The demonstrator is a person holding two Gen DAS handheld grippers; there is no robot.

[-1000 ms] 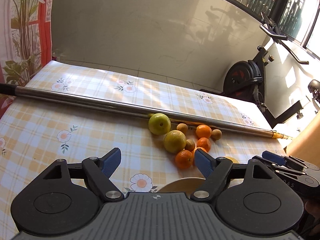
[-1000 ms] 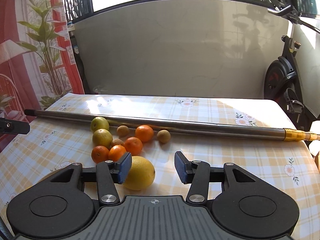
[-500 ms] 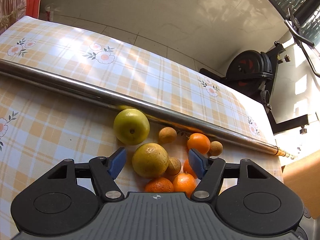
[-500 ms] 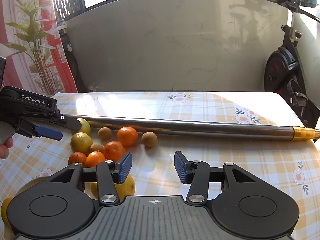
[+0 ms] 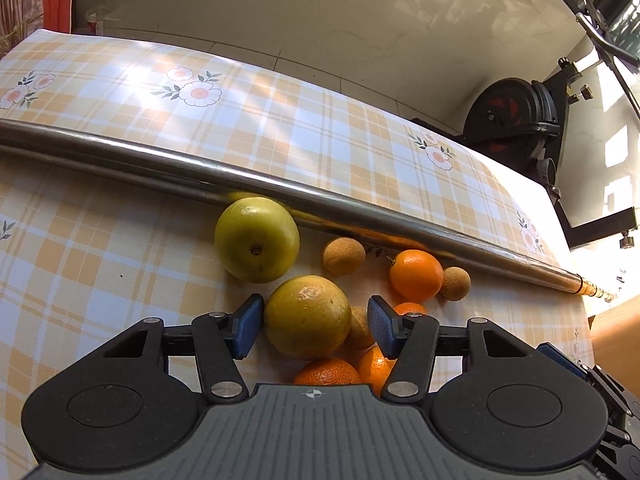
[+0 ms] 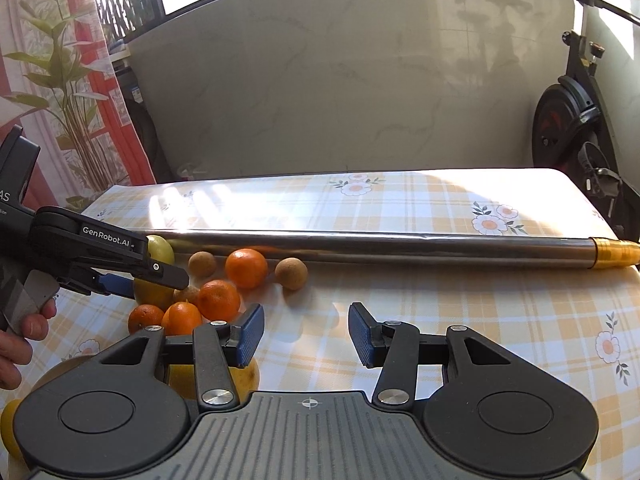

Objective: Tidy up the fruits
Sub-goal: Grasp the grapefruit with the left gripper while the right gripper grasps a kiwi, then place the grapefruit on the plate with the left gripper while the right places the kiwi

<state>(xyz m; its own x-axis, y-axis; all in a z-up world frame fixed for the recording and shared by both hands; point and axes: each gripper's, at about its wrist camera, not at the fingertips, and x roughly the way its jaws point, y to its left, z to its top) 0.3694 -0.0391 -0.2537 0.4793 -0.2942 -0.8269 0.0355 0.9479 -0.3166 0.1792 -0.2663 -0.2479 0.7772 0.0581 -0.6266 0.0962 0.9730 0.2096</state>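
The left gripper (image 5: pixel 316 326) is closing around the yellow-green citrus (image 5: pixel 307 316), which sits between its jaws. Its left pad seems to touch already; the right is not yet on.

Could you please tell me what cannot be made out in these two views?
- Left wrist view: mandarins beneath the closing left gripper, cut off by its body.
- Right wrist view: large yellow fruit, mostly behind the right gripper.
- Metal pole: its left end leaves the frame.

Orange-and-white plaid tablecloth (image 5: pixel 120 280) (daisy print); orange mandarin (image 5: pixel 416 275); silver pole (image 5: pixel 160 164).
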